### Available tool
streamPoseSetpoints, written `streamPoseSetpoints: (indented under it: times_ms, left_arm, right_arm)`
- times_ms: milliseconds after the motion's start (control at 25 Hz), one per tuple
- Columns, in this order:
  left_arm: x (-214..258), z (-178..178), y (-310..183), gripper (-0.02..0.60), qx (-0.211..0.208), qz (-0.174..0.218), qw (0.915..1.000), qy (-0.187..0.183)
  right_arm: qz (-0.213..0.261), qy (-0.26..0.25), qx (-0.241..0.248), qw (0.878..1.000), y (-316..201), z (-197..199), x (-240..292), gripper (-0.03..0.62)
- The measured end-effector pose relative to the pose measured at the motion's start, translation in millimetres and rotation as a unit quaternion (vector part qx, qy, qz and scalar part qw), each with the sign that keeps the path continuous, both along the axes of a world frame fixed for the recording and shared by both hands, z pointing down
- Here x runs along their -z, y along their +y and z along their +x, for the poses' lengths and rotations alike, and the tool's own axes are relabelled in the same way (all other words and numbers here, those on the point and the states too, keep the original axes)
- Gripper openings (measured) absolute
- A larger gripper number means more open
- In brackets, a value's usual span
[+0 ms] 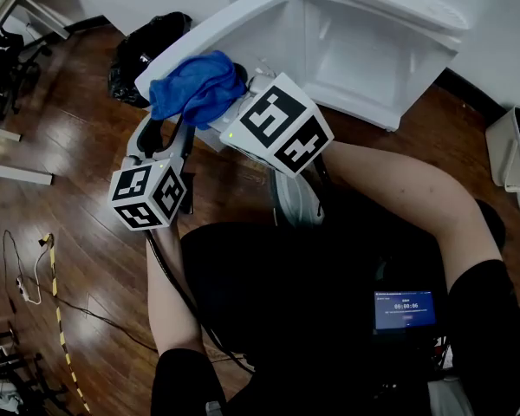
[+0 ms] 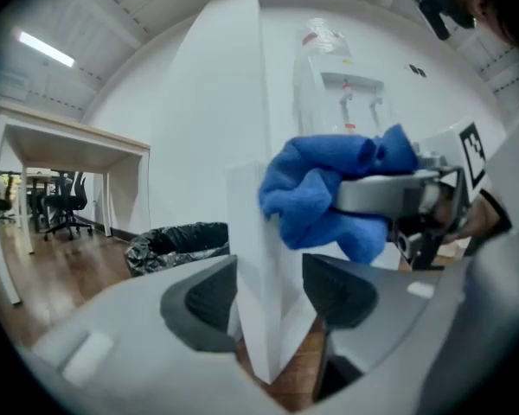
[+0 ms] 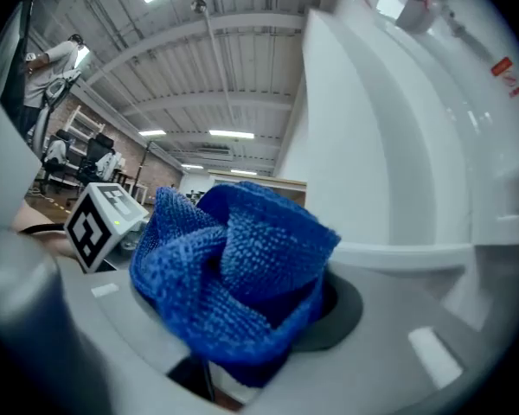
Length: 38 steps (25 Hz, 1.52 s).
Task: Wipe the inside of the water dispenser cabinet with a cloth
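Observation:
The white water dispenser (image 1: 364,50) stands ahead with its cabinet door (image 1: 217,33) swung open to the left. My left gripper (image 1: 160,133) is shut on the door's edge (image 2: 258,318); the white panel sits between its pads (image 2: 209,305). My right gripper (image 1: 221,94) is shut on a bunched blue cloth (image 1: 195,85) and holds it against the door's inner side, left of the cabinet opening. In the right gripper view the cloth (image 3: 233,275) fills the jaws and hides them, with the dispenser body (image 3: 398,145) to the right. The left gripper view shows the cloth (image 2: 329,197) beside the door.
A black rubbish bag (image 1: 147,46) lies on the wooden floor left of the dispenser. A white bin (image 1: 516,150) stands at the right wall. Cables (image 1: 26,276) run along the floor at the left. A desk (image 2: 69,141) and chairs stand further left.

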State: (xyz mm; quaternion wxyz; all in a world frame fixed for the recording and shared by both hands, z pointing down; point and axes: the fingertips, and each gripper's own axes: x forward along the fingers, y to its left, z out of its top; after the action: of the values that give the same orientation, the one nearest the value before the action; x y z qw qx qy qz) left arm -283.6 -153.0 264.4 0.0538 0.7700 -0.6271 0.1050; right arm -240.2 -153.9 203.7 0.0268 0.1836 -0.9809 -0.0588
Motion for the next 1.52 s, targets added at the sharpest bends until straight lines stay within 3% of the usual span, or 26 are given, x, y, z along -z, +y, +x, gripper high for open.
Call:
streamPoseSetpoints:
  times_ms: [200,400,640,720,800,960,1200,1360,1520]
  left_arm:
    - [-11,-2,-2,0.233,0.006,-0.019,0.9997,-0.013]
    - [-25,-4,-3,0.233,0.016,-0.047,0.9982,-0.033]
    - [-26,-2,-4,0.233,0.018,-0.05,0.9983,-0.023]
    - [-26,-2,-4,0.233,0.018,-0.051,0.9984,-0.018]
    - [-26,-3,-5,0.233,0.017,-0.05,0.9986,-0.011]
    - [-24,-3,-5,0.233,0.009,-0.048,0.9988,0.004]
    - [-24,-3,-5,0.233,0.003,-0.05,0.9987,0.008]
    - [-27,-4,-4,0.233,0.002,-0.057,0.9983,0.006]
    - [-28,-4,-3,0.233,0.005,-0.058,0.9983,0.003]
  right_arm:
    - [-0.048,-0.043,-0.098,0.993,-70,68,-12,0.212]
    - [-0.105,-0.1,-0.211,0.967,-135,151,-31,0.212]
    - [-0.104,-0.123,-0.296,0.941,-152,204,-41,0.213]
    - [-0.102,-0.112,-0.289,0.945,-148,194,-45,0.215]
    - [-0.091,-0.09,-0.257,0.958,-137,164,-45,0.216]
    - [-0.08,-0.081,-0.156,0.981,-87,83,-29,0.216]
    - [-0.062,-0.068,-0.028,0.995,-1,-8,-12,0.216]
    - [-0.037,-0.045,-0.032,0.998,-10,-12,-21,0.216]
    - [-0.026,-0.018,-0.096,0.995,-62,28,-44,0.218]
